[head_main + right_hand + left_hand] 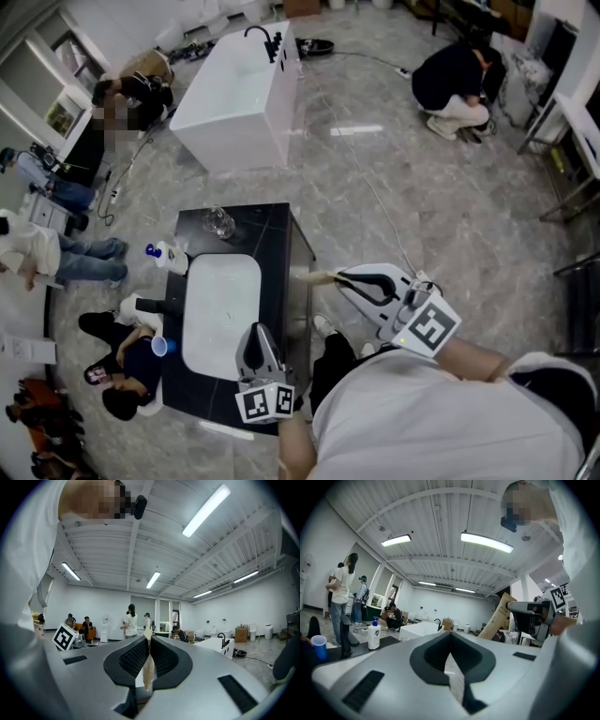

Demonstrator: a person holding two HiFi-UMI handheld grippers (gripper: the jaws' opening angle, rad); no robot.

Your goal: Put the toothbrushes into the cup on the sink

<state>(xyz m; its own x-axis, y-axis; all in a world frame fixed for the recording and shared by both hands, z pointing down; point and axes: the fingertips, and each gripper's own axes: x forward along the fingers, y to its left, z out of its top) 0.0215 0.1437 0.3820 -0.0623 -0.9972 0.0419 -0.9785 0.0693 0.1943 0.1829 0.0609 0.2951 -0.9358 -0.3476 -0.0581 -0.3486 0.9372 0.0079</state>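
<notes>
Poking out past the right gripper (339, 277) in the head view, only the tan tip of a flat, paper-looking toothbrush (315, 277) shows. The rest is buried between the fingers. Right gripper view: fingers clenched on it, seen edge-on as a thin tan strip between ribbed dark pads. Left gripper view catches it broadside, but the print on it is too small to read. The wearer's white-shirted torso cuts off the bottom of the head view.

Left gripper (257, 330): fingers closed together with nothing between them, only a sliver of floor through the slit. It hangs over the near end of the black, stone-look bench (274, 234).

The toothbrush is held in the air off the bench's right side. It is well apart from the clear glass cup (220, 223), which stands at the bench's far end, beyond the sink.

That white, rounded-rectangular sink (222, 300) is set into the benchtop. A white pump bottle with a blue cap (171, 256) lies at the left edge. A small blue plastic cup (161, 346) sits near the left side; I cannot tell whether it rests on the bench.

Room:
- Glossy grey marbled floor (394, 187).
- White freestanding bathtub with a black tap (234, 94) beyond the bench.
- People sit or crouch around the edges.
- Ribbed white ceiling with strip lights.
</notes>
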